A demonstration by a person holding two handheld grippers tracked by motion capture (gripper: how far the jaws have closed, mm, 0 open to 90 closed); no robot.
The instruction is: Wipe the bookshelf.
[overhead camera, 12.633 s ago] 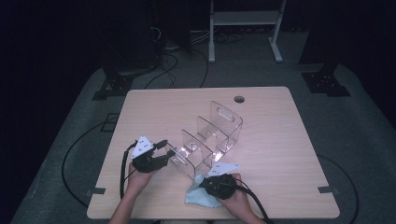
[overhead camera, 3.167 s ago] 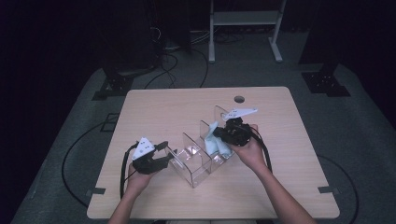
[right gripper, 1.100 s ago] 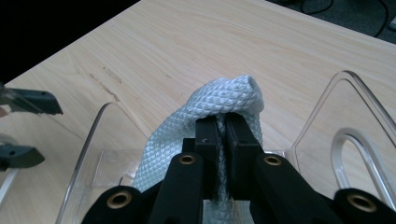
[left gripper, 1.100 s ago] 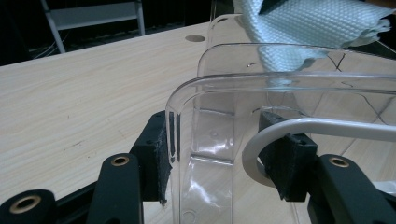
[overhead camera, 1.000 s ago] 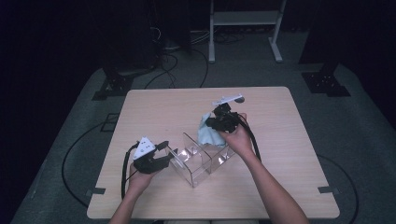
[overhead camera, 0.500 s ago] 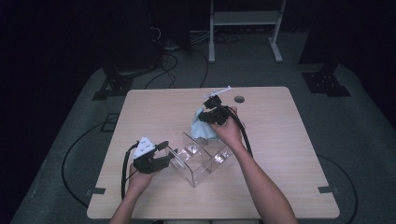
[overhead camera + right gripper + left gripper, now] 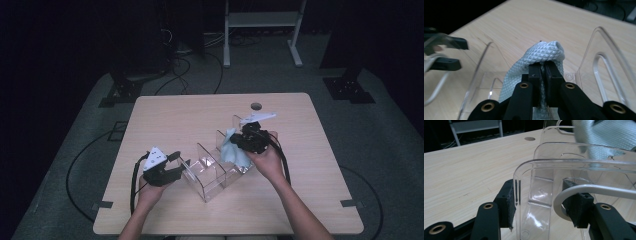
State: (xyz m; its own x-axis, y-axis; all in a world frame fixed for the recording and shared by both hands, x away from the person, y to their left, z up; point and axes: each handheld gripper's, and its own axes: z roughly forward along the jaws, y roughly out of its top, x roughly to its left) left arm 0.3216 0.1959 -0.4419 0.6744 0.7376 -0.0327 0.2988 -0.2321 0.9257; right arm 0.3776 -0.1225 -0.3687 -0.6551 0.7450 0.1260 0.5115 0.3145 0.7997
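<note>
Our right tool (image 7: 248, 138) is pinched tight on a pale blue-grey cloth with a quilted weave (image 7: 541, 56), the fabric bunched over the tips of its two black jaws and hanging down between them. Over the last second we have carried that cloth back from the far end of the clear plastic divider rack (image 7: 212, 167) toward its middle, so it now dangles over a far compartment, its lower edge down among the transparent walls rather than above them. We read this as wiping the rack bay by bay, with the cloth working along the dividers; the near bays look still to be done, though we cannot tell how clean any wall is. Our left tool (image 7: 170, 167) has kept its place and holds the near end wall of the rack between its jaws, which stand partly closed on the clear plastic, steadying the rack against the cloth's push. The rack sits near the middle of the light wooden tabletop (image 7: 175, 115), angled across it, and the cloth is over the rack's far right part. Counted: two tools, one cloth, one rack with several upright clear dividers, one tabletop, and one small round dark grommet (image 7: 256, 106) set in the tabletop near its far edge.
</note>
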